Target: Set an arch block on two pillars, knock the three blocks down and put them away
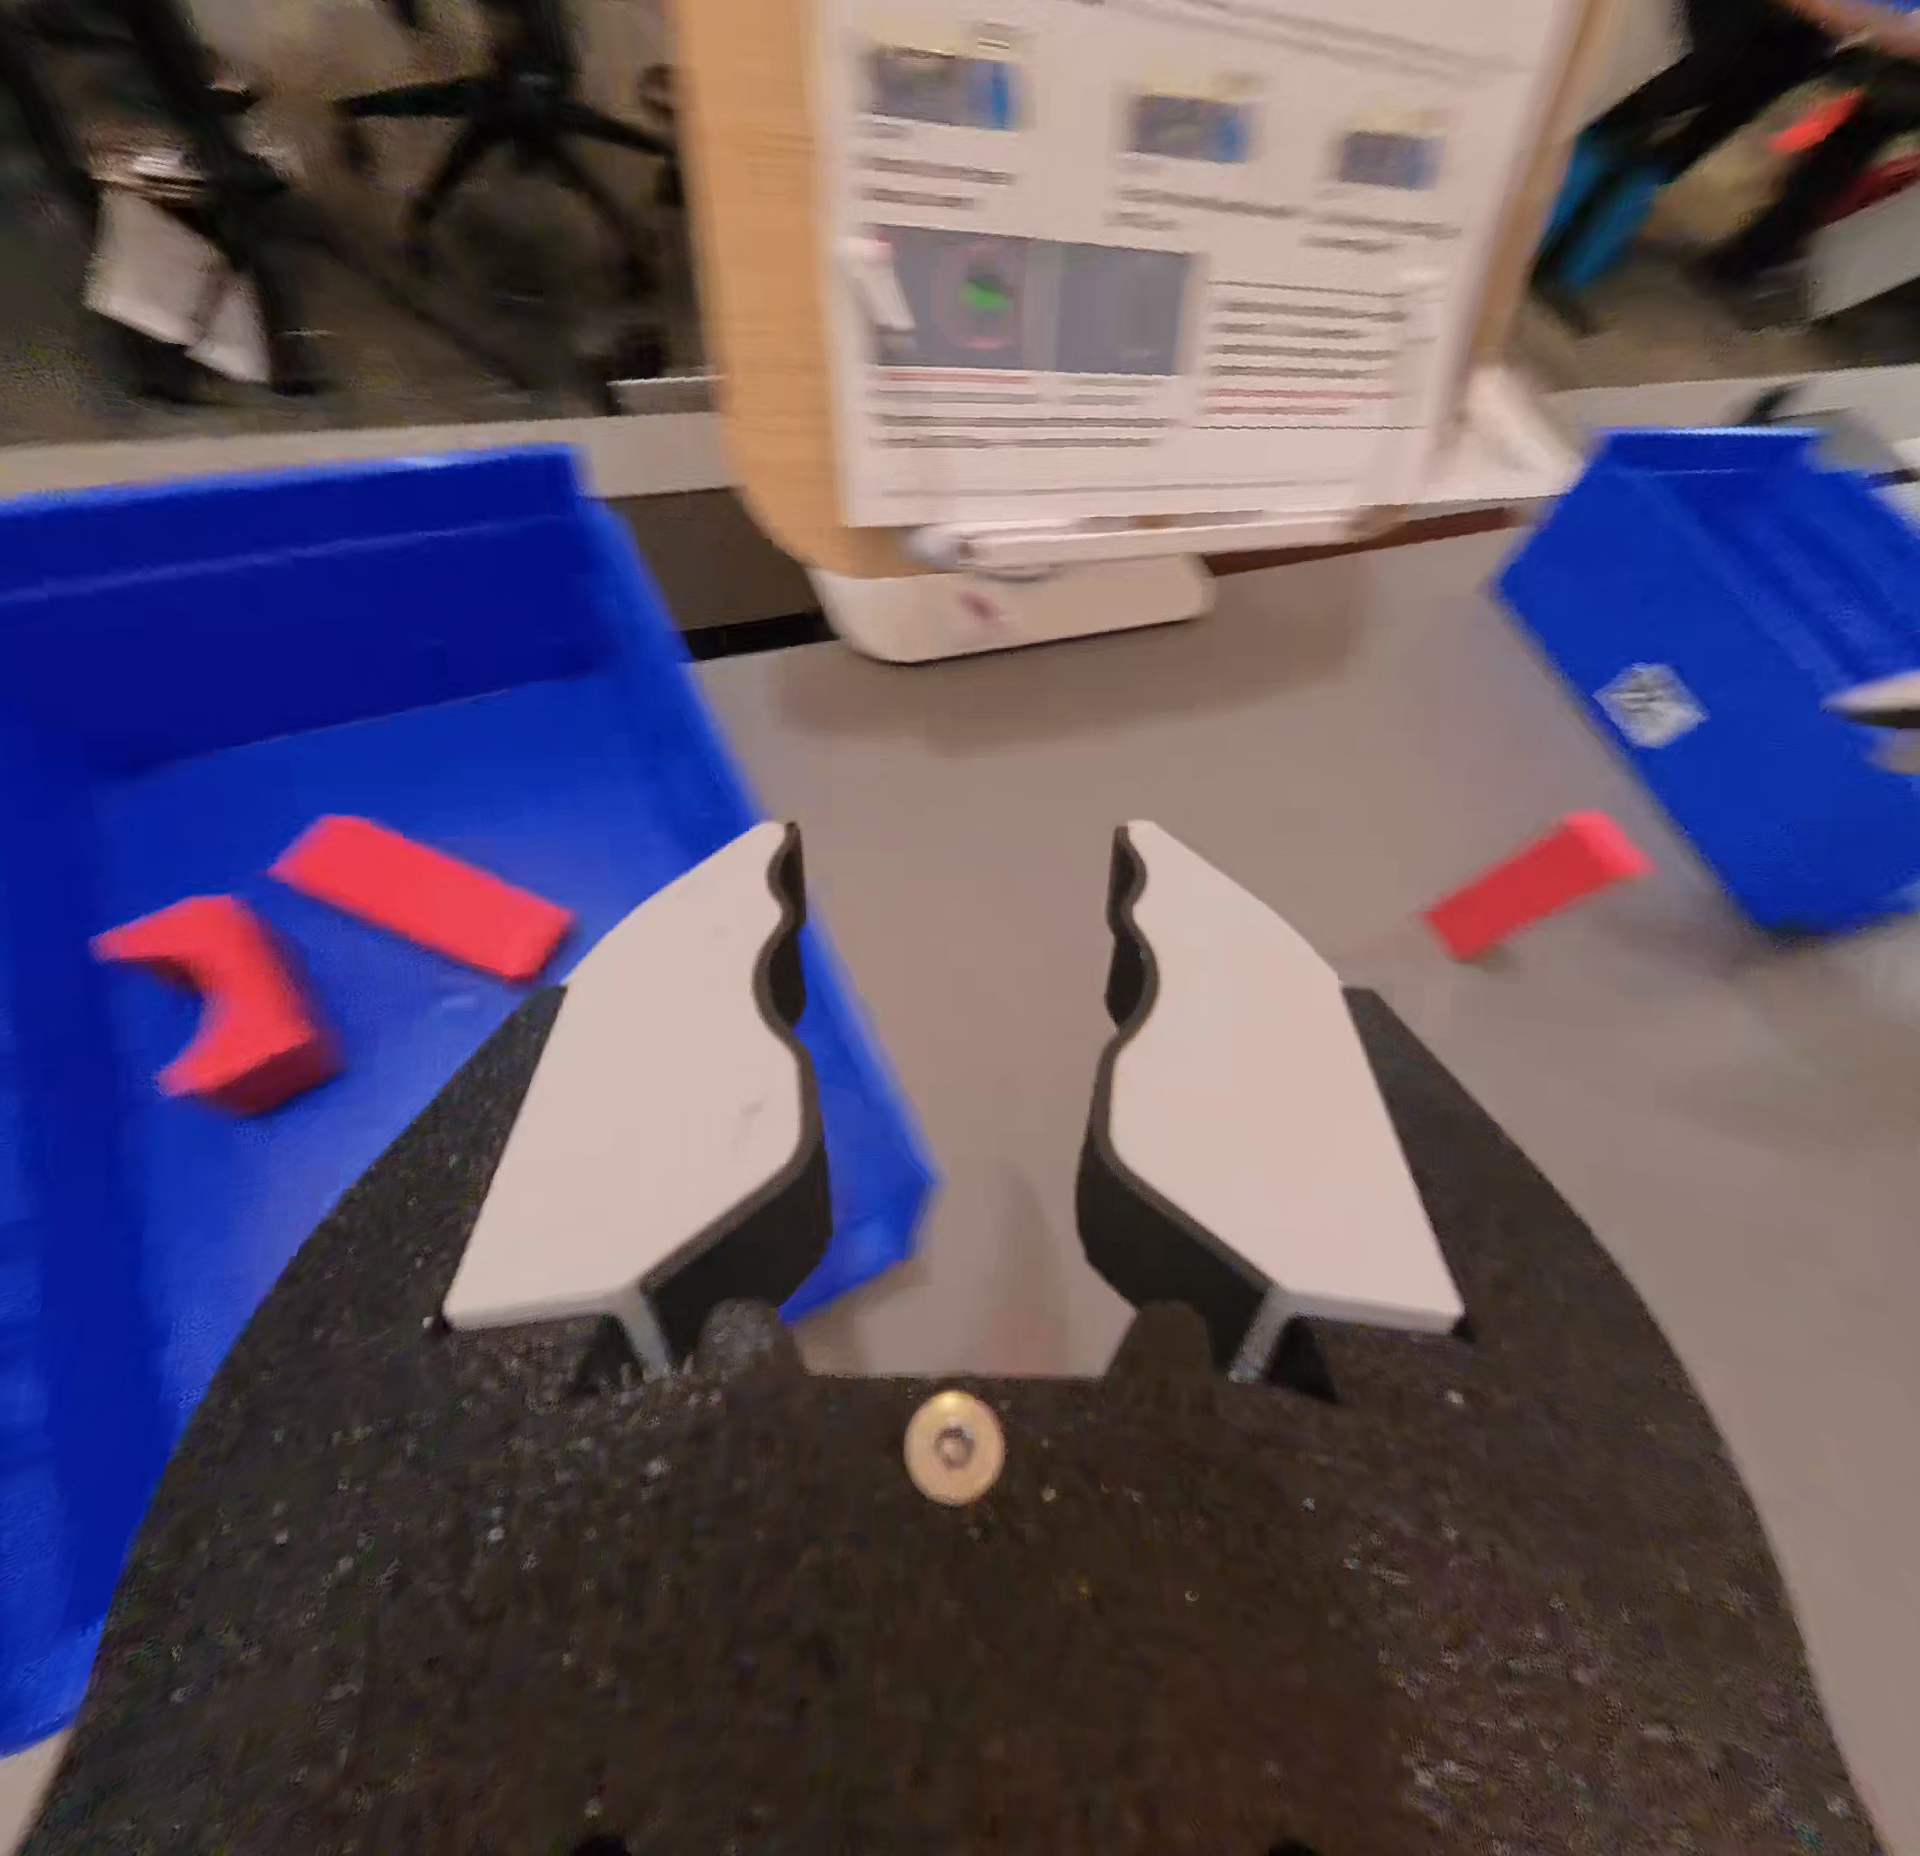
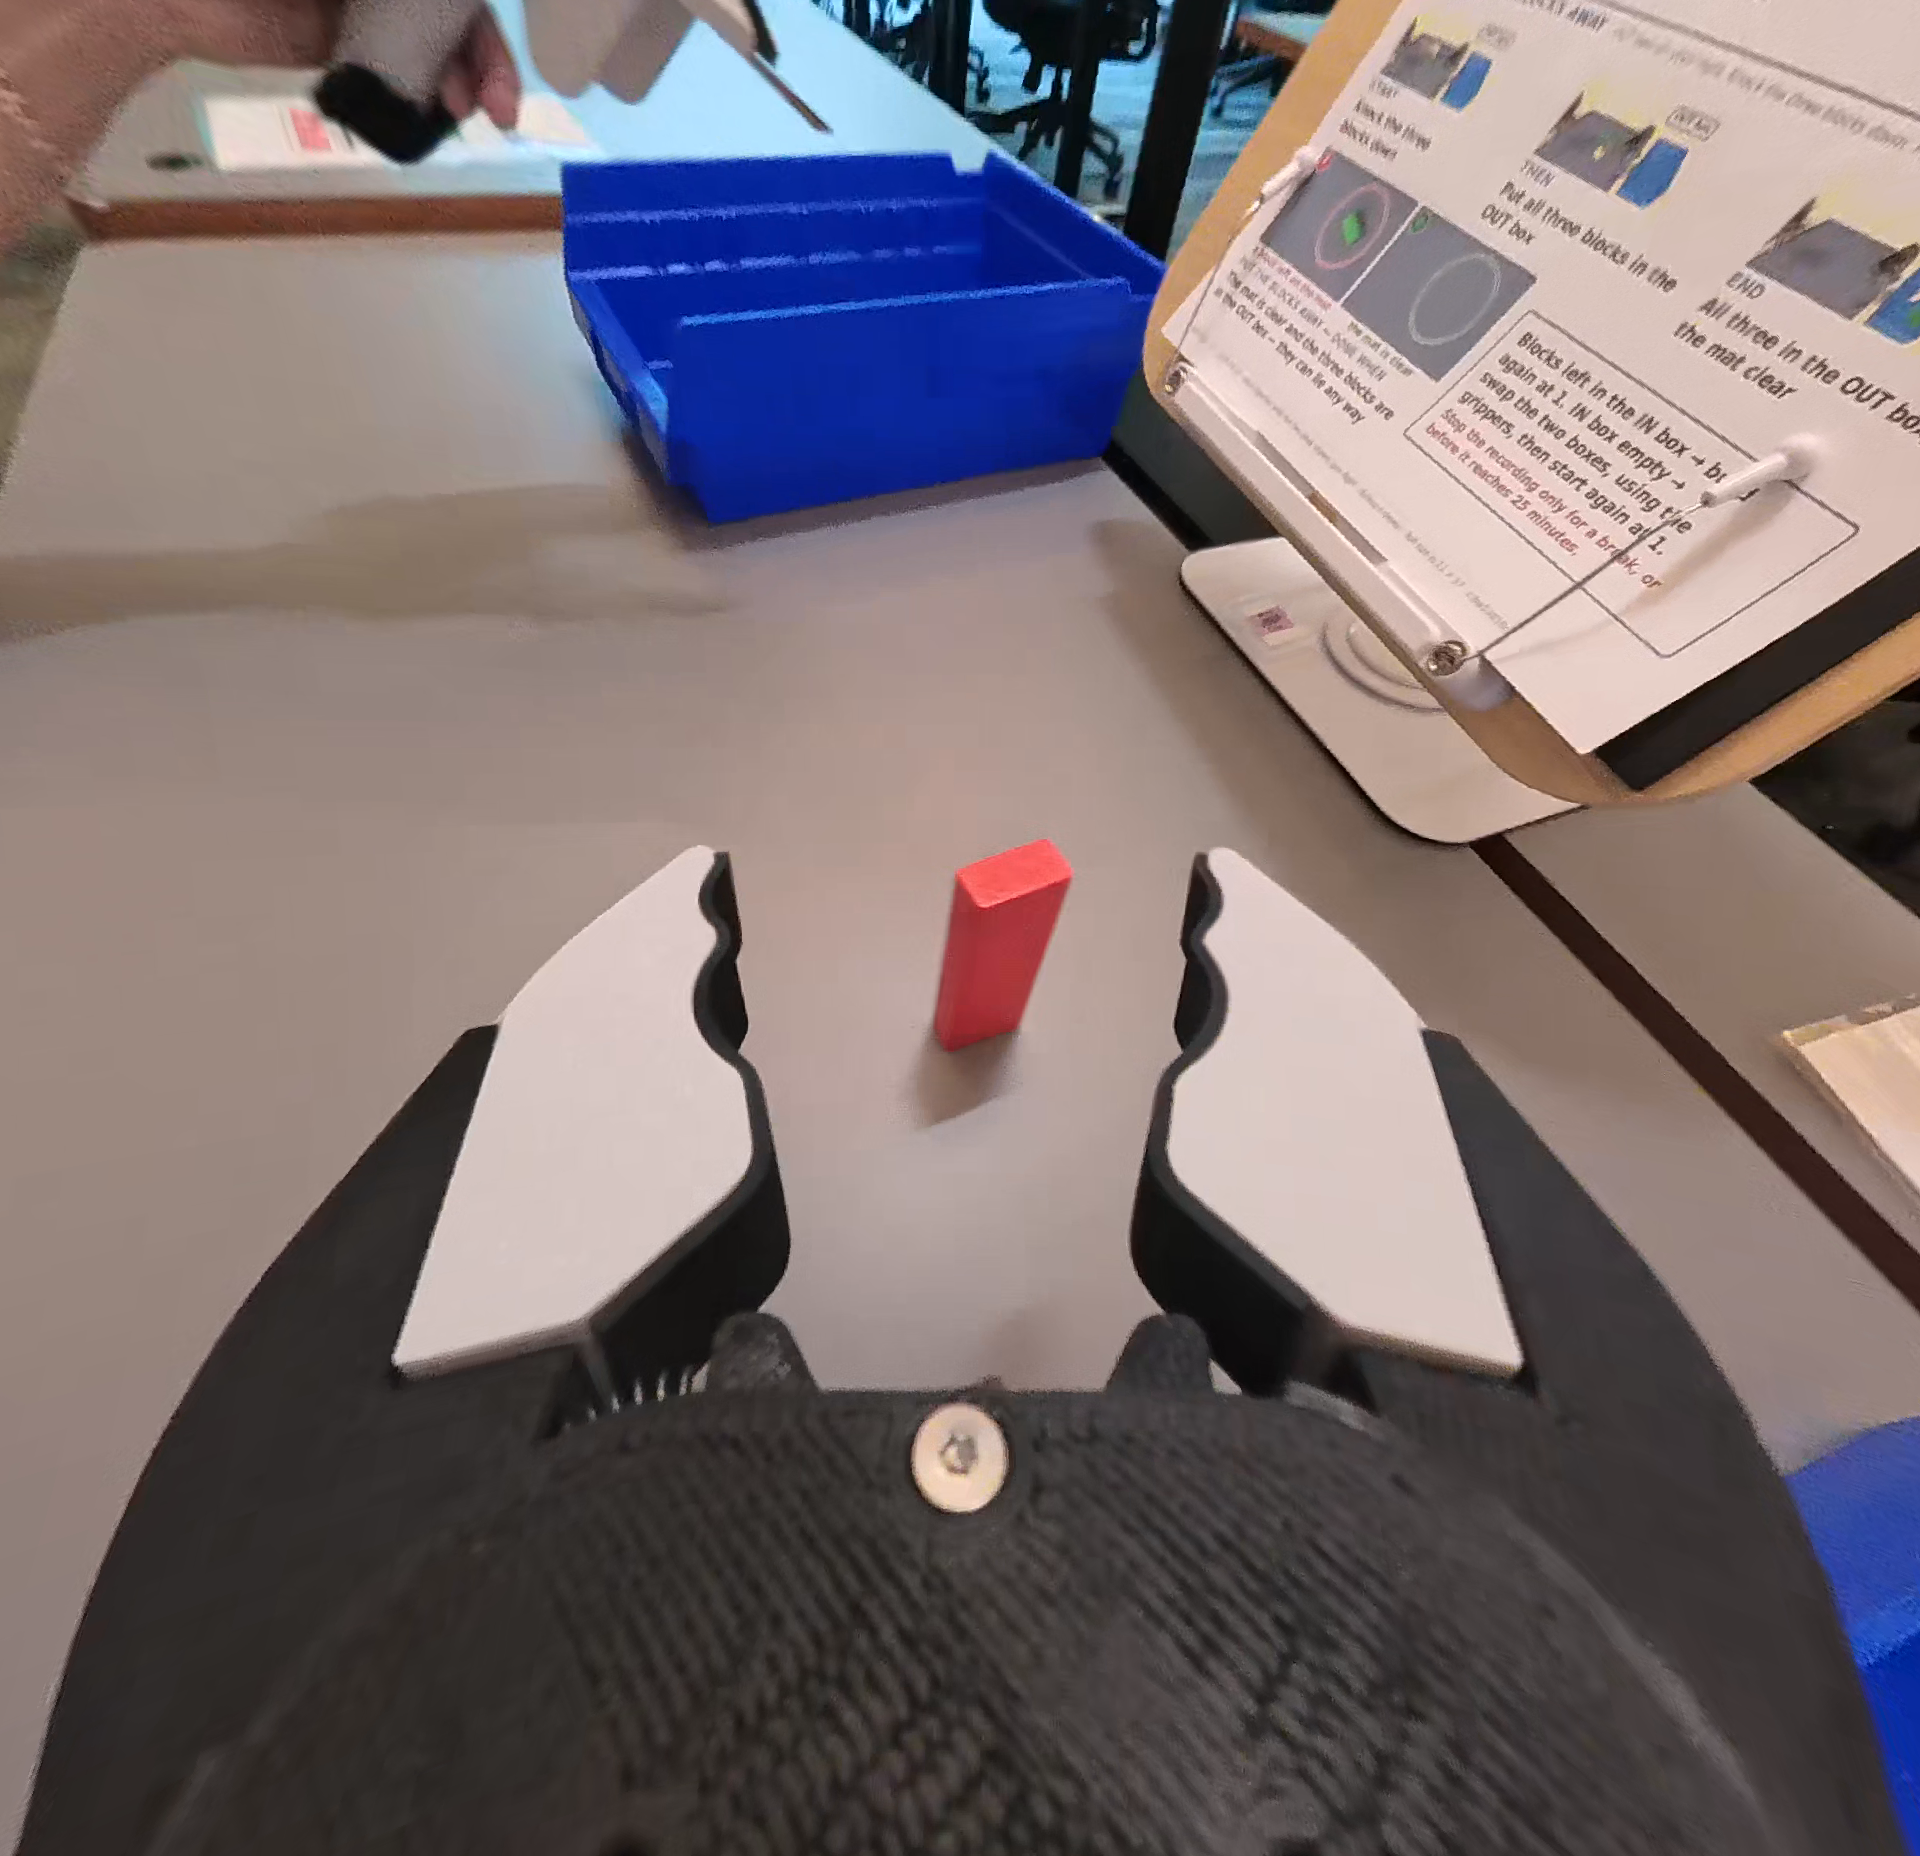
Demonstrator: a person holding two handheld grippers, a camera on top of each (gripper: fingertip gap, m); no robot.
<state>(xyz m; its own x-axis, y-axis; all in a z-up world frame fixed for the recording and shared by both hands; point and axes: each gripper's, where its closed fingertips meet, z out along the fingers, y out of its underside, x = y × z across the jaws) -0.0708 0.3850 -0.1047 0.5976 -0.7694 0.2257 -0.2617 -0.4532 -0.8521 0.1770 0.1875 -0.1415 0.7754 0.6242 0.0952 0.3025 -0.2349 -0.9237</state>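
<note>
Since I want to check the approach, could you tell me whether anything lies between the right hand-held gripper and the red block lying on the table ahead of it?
Nothing visible does. The red block lies on bare grey table ahead of the open right hand-held gripper, roughly level with its fingertips and touching neither. The blue bin sits well beyond.

The grey-padded black left gripper (image 1: 956, 856) and matching right gripper (image 2: 961, 876) both hover with jaws spread wide, empty
</note>
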